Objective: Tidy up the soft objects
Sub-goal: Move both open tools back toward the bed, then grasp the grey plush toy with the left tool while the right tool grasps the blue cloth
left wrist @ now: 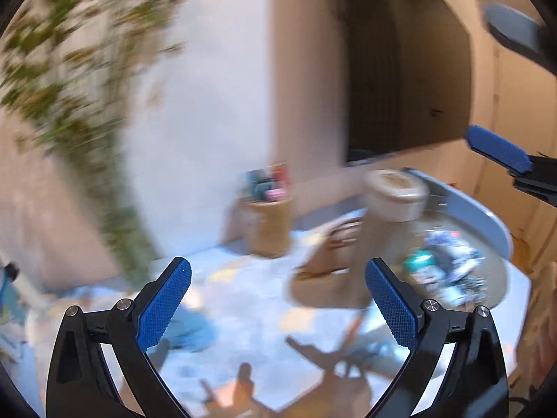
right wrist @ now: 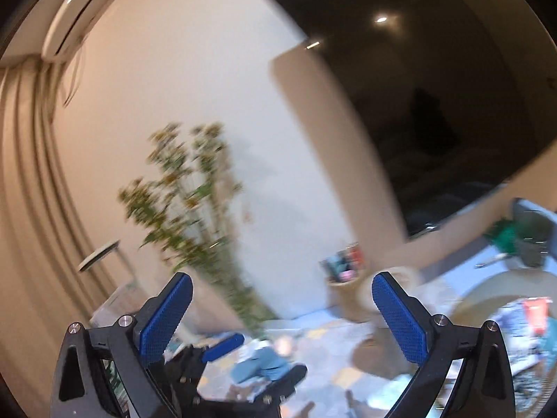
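Observation:
Both views are motion-blurred. My left gripper (left wrist: 278,310) is open and empty above a pale patterned table (left wrist: 243,299). A blue soft cloth (left wrist: 189,331) lies on the table just right of its left finger. A round tray (left wrist: 487,216) at the right holds several blurred soft items (left wrist: 449,268). My right gripper (right wrist: 282,320) is open and empty, raised over the table; its blue pads (left wrist: 501,149) show at the far right of the left wrist view. The left gripper (right wrist: 243,365) appears low in the right wrist view, next to the blue cloth (right wrist: 261,367).
A tan lidded container (left wrist: 386,216) stands in mid-table with a tan bag (left wrist: 330,257) beside it. A woven cup (left wrist: 269,223) of small items stands by the wall. A leafy plant (right wrist: 195,209) rises at the left. A dark screen (right wrist: 435,104) hangs on the wall.

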`<state>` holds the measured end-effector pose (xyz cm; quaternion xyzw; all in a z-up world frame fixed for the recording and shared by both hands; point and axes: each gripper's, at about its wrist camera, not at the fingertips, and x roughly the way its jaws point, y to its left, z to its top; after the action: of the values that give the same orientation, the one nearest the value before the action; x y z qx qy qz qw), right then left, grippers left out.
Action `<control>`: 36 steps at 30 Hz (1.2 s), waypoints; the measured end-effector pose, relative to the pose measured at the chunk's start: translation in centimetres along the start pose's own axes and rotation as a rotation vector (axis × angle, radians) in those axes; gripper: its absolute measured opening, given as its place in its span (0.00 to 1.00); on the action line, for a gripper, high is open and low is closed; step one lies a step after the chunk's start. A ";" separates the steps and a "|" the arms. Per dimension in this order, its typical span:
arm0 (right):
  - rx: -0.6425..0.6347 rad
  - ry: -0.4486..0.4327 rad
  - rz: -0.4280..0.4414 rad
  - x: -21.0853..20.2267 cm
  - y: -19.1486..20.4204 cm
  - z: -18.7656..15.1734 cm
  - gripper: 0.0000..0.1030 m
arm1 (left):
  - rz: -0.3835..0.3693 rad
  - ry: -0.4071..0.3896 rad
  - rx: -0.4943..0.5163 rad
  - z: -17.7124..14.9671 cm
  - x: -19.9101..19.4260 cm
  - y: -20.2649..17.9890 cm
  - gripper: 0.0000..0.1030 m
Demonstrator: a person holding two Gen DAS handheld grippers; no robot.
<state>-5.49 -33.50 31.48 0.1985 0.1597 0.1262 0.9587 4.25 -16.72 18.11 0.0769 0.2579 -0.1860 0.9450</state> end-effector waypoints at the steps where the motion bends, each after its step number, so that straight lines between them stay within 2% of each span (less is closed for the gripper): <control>1: -0.010 0.013 0.014 1.0 0.9 -0.4 1.00 | 0.026 0.009 -0.019 -0.5 0.1 2.1 0.97; 5: -0.029 0.078 0.067 5.5 3.6 -2.7 1.00 | 0.091 0.042 -0.104 -3.1 0.5 8.6 0.97; 7: -0.024 0.118 0.081 8.1 4.2 -4.4 1.00 | 0.099 0.075 -0.164 -4.7 1.3 11.8 0.97; 11: 0.004 0.186 0.095 12.6 4.3 -7.5 1.00 | 0.093 0.113 -0.255 -7.7 2.6 15.7 0.97; 13: 0.030 0.228 0.098 15.0 4.0 -9.3 1.00 | 0.082 0.134 -0.279 -9.3 3.8 16.5 0.97; 20: 0.122 0.361 0.071 22.3 1.6 -15.1 1.00 | 0.035 0.178 -0.275 -12.8 7.2 15.9 0.97; 24: 0.170 0.379 0.061 24.8 0.5 -17.5 1.00 | -0.015 0.217 -0.274 -14.1 8.3 14.8 0.97; 27: 0.147 0.417 0.028 25.9 0.1 -19.3 1.00 | -0.046 0.216 -0.302 -14.4 8.3 14.4 0.97; 30: 0.055 0.442 0.015 26.4 1.1 -20.0 1.00 | -0.045 0.213 -0.310 -14.4 8.4 14.3 0.97; 32: -0.027 0.447 -0.005 26.5 2.1 -20.5 0.94 | -0.053 0.211 -0.330 -14.5 8.2 14.6 0.97; 34: -0.079 0.439 -0.007 26.5 2.8 -20.8 0.65 | -0.063 0.218 -0.349 -14.7 8.3 14.9 0.97; 35: -0.103 0.444 -0.015 26.6 3.1 -21.0 0.55 | -0.065 0.224 -0.351 -14.8 8.3 14.9 0.98; 36: -0.118 0.455 -0.024 26.8 3.1 -21.3 0.37 | -0.065 0.229 -0.349 -14.8 8.4 14.8 0.98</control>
<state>10.93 -15.32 7.41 0.1067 0.3666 0.1653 0.9093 9.91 -2.13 1.85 -0.0756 0.3940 -0.1590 0.9021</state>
